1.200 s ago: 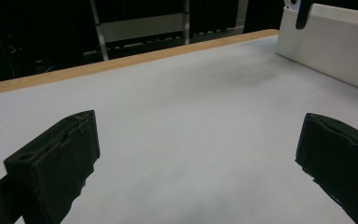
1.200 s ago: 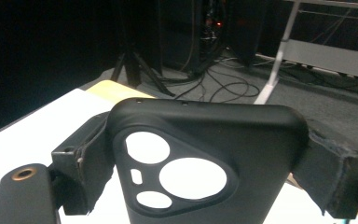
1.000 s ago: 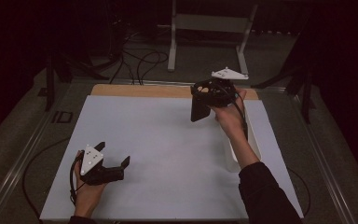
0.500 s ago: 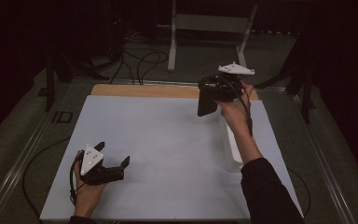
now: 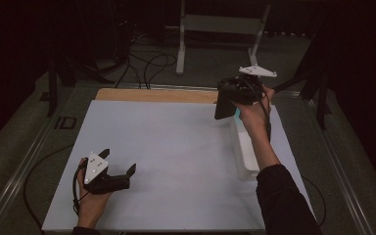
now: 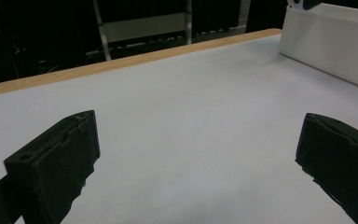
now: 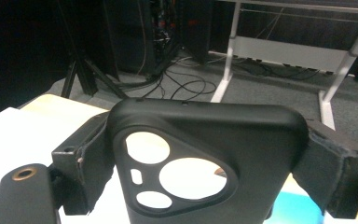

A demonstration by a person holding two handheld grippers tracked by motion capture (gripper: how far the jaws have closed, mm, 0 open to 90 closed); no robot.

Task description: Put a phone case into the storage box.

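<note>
A black phone case with round camera cutouts hangs in the air over the table's far right. My right gripper is shut on it, one jaw on each long side. In the right gripper view the phone case stands upright between the jaws of the right gripper, its back facing the camera. My left gripper rests low at the near left of the white mat. It is open, and in the left gripper view the left gripper has only bare mat between its jaws.
A long white bin lies along the mat's right edge, below the right forearm; its wall is the white bin in the left gripper view. A wooden strip borders the far side. Cables and a metal stand sit on the floor beyond.
My right gripper has carried the phone case a little to the right and farther away, over the bin's far end. The left gripper has stayed where it was.
</note>
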